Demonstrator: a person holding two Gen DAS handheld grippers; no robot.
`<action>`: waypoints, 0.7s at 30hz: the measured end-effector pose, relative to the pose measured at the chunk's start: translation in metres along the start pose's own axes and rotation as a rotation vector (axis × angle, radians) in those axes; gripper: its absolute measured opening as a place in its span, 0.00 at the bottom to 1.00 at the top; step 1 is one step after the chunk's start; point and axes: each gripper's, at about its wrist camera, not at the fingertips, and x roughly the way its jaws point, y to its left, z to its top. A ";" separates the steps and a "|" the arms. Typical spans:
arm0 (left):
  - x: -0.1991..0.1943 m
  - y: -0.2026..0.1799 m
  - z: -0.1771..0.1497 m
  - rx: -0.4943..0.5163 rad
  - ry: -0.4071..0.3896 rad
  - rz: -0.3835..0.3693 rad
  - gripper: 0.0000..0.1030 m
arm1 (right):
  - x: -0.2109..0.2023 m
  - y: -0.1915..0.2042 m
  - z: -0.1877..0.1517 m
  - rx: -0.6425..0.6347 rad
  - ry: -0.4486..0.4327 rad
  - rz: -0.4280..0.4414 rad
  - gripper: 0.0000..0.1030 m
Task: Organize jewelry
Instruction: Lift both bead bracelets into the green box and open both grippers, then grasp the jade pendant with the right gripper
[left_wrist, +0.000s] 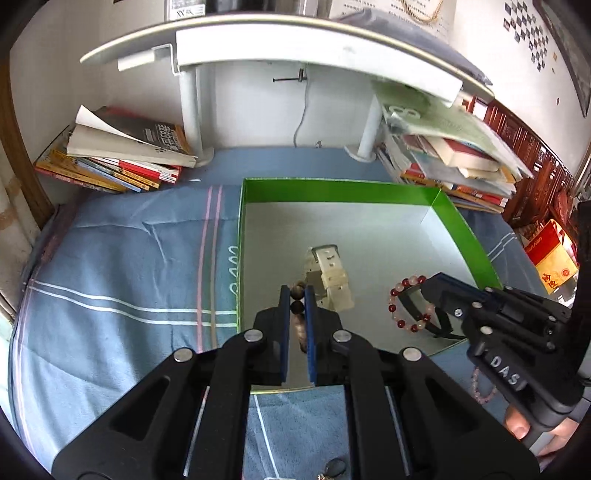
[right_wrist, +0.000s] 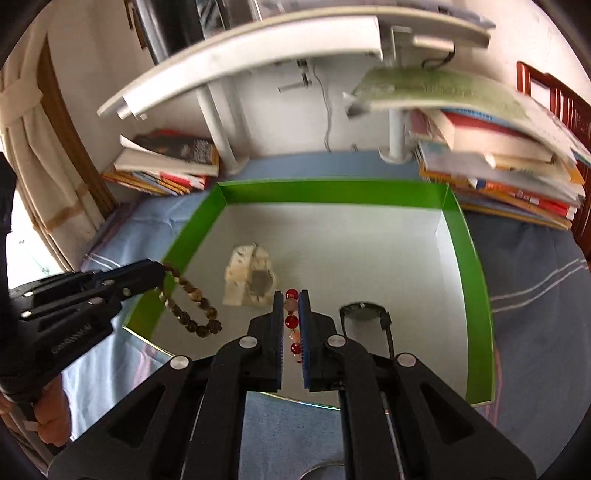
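Observation:
A green-walled box (left_wrist: 332, 190) (right_wrist: 332, 192) with a pale floor lies on the blue cloth. My left gripper (left_wrist: 297, 295) is shut on a brown bead bracelet (left_wrist: 297, 291), which hangs over the box's left edge in the right wrist view (right_wrist: 192, 310). My right gripper (right_wrist: 291, 299) is shut on a red and pink bead bracelet (right_wrist: 291, 308), held above the box floor; it shows in the left wrist view (left_wrist: 406, 304). A white-strapped watch (left_wrist: 330, 277) (right_wrist: 247, 277) lies inside the box. A dark watch (right_wrist: 364, 312) lies in the box near my right gripper.
Book stacks stand at the back left (left_wrist: 122, 155) and back right (left_wrist: 461, 162). A white curved shelf (left_wrist: 295, 44) on posts overhangs the back. A pink bead string (left_wrist: 480, 387) lies on the cloth outside the box's front right. A red and yellow packet (left_wrist: 552, 258) is far right.

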 end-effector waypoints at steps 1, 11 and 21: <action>0.000 0.001 0.000 -0.003 0.000 0.004 0.10 | -0.001 -0.002 -0.002 0.008 0.001 -0.004 0.18; -0.045 0.010 -0.041 -0.013 -0.041 0.073 0.50 | -0.081 -0.060 -0.049 0.109 -0.081 -0.102 0.33; -0.027 0.008 -0.115 0.016 0.133 0.083 0.62 | -0.076 -0.130 -0.134 0.313 0.068 -0.248 0.33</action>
